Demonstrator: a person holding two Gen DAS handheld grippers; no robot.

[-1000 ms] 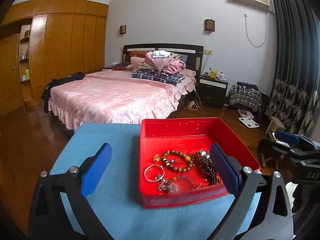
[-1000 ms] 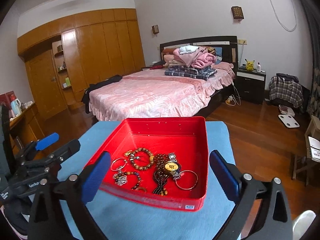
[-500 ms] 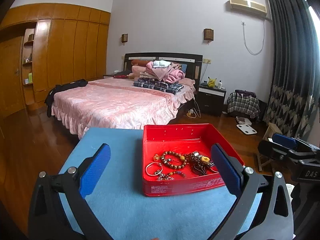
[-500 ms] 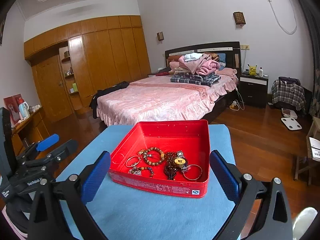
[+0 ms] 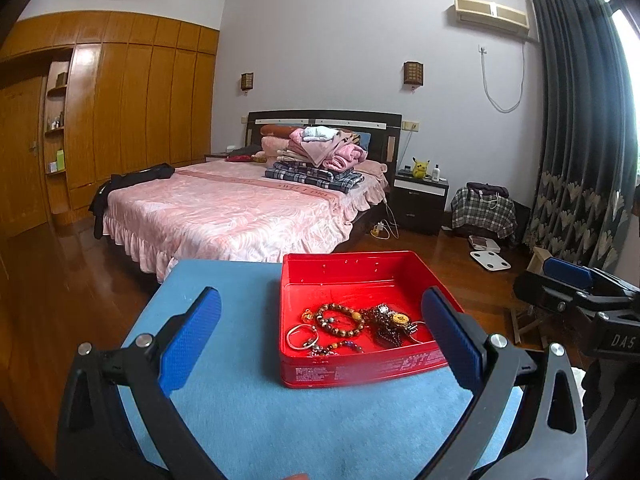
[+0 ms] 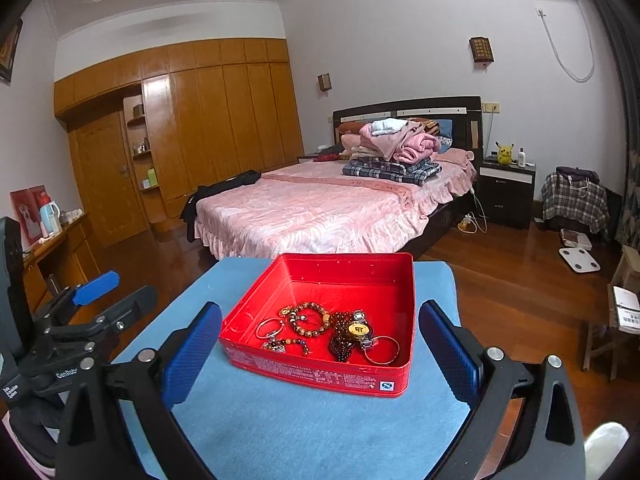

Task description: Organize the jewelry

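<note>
We held both grippers above the near end of a blue surface [image 5: 248, 420], each with its blue-padded fingers spread wide apart and nothing between them. The left gripper [image 5: 320, 344] faced a red tray [image 5: 344, 272] that lay at about one o'clock from it; the right gripper [image 6: 320, 344] saw the same tray at twelve o'clock, a little beyond its fingertips. Neither gripper touched the tray.

The jewelry lay loose in the near half of the tray. From the right wrist view we made out a brown beaded bracelet [image 6: 309, 320] near the middle, a thin silver bangle [image 6: 269, 328] at its nine o'clock, a small multicoloured bead strand [image 6: 288, 345] toward the near wall, a watch with a gold face [image 6: 358, 330] lying on a heap of dark beads [image 6: 340, 344], and a plain metal ring bangle [image 6: 382, 350] at the tray's four o'clock corner. The far half of the tray was bare red floor.

In the left wrist view the right gripper showed at three o'clock, off the surface's edge. Beyond the surface stood a bed [image 5: 240, 208] with a pink cover.
</note>
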